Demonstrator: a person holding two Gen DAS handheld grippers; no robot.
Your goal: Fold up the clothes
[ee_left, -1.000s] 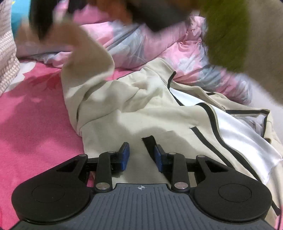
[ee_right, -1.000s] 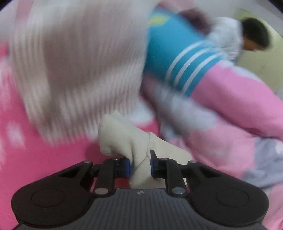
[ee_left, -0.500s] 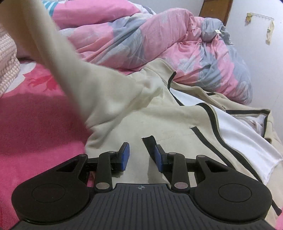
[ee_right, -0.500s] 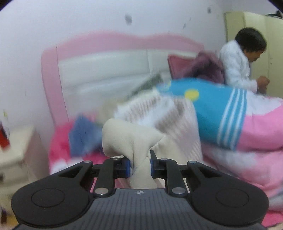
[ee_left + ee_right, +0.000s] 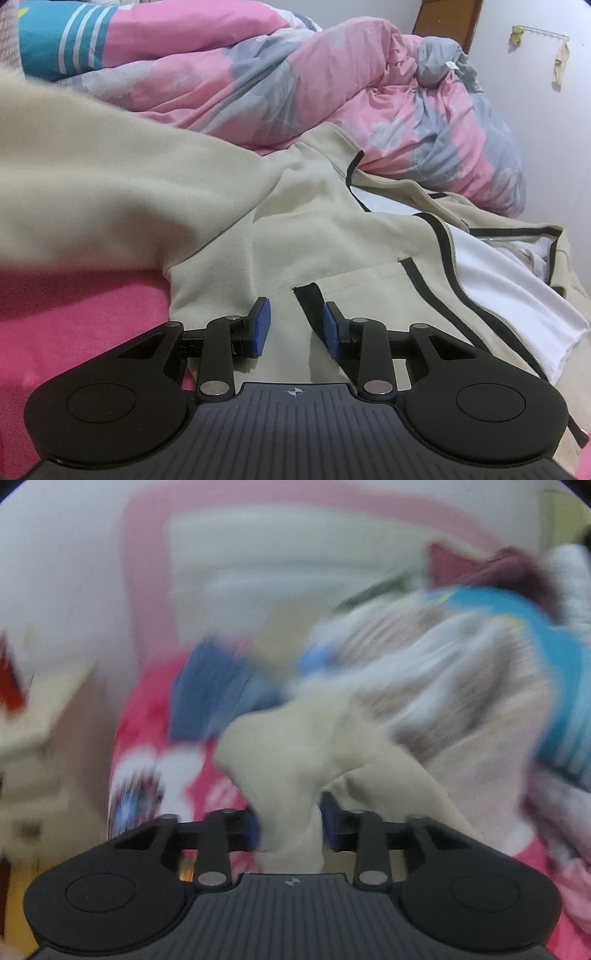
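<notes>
Lower centre of the left wrist view: left tool point(image 5: 295, 326) sits spread over the beige zip jacket point(image 5: 314, 229), pads clear of cloth, gripping nothing. Jacket lies on the pink bed sheet point(image 5: 74, 314); its sleeve point(image 5: 92, 177) stretches toward upper left. Crumpled pink-grey duvet point(image 5: 332, 85) behind. Right wrist view, blurred: right tool point(image 5: 290, 825) jaws opening, bunched sleeve cuff point(image 5: 288, 760) still between them.

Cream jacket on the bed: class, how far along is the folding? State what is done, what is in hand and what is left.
Done: the cream jacket lies spread on the pink bedsheet, zip open. In hand: the right gripper is opening, with the sleeve end between its fingers; the left gripper hovers open over the hem. Left: no fold is visible yet, so sleeves and body remain.
</notes>
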